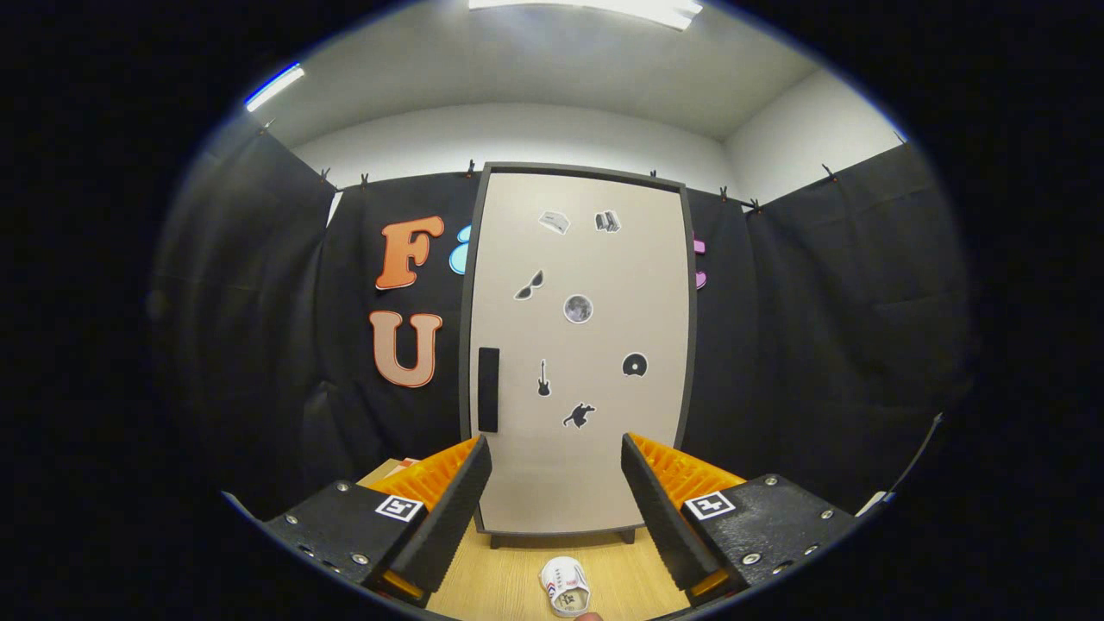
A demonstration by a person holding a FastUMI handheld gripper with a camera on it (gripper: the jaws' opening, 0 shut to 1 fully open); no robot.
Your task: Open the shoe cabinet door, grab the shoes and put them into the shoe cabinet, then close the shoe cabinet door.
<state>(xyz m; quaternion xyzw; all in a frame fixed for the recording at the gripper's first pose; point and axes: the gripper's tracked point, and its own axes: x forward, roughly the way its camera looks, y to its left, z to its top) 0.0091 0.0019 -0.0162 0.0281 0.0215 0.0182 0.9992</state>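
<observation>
The shoe cabinet (578,354) stands upright straight ahead, its beige door shut inside a dark frame and dotted with several small stickers. A black vertical handle (488,390) sits on the door's left side. A small white shoe (565,586) lies on the wooden floor (509,578) in front of the cabinet, low between my fingers. My gripper (556,483) is open, with nothing between its orange-and-black fingers (453,504), and it is held back from the door.
Black cloth walls flank the cabinet on both sides. A flat orange and white object (401,466) peeks out behind the left finger, beside the cabinet's foot. White walls and ceiling lights show above.
</observation>
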